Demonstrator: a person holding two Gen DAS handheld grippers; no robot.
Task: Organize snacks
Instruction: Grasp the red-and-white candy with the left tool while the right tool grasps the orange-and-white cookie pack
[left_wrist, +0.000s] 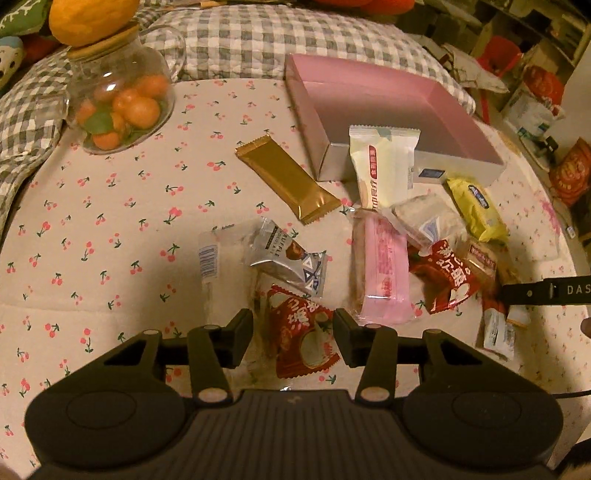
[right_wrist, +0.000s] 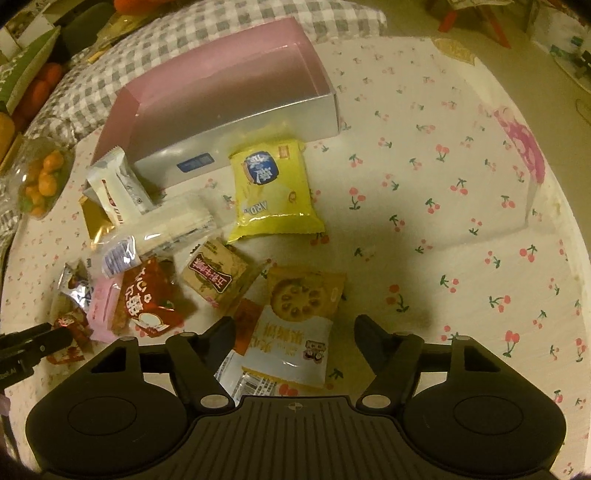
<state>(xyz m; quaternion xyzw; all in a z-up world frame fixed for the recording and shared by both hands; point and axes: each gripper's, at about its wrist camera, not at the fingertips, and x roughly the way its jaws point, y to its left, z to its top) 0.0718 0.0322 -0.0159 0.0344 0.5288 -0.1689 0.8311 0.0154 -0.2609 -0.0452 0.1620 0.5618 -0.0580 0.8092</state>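
Observation:
Several wrapped snacks lie on a cherry-print cloth before an open pink box (left_wrist: 388, 99), which also shows in the right wrist view (right_wrist: 221, 88). My left gripper (left_wrist: 293, 332) is open, its fingers either side of a red packet (left_wrist: 303, 336). Beyond lie a silver truffle packet (left_wrist: 288, 262), a gold bar (left_wrist: 286, 179), a pink bar (left_wrist: 384, 266) and a white packet (left_wrist: 384, 166). My right gripper (right_wrist: 293, 339) is open around a biscuit packet (right_wrist: 295, 325). A yellow packet (right_wrist: 273, 188) lies by the box.
A glass jar of small oranges (left_wrist: 118, 99) stands at the far left. A checked cushion (left_wrist: 258, 40) lies behind the box. The right gripper's finger (left_wrist: 543, 291) shows at the right edge of the left view. Clutter lies beyond the cloth's right edge.

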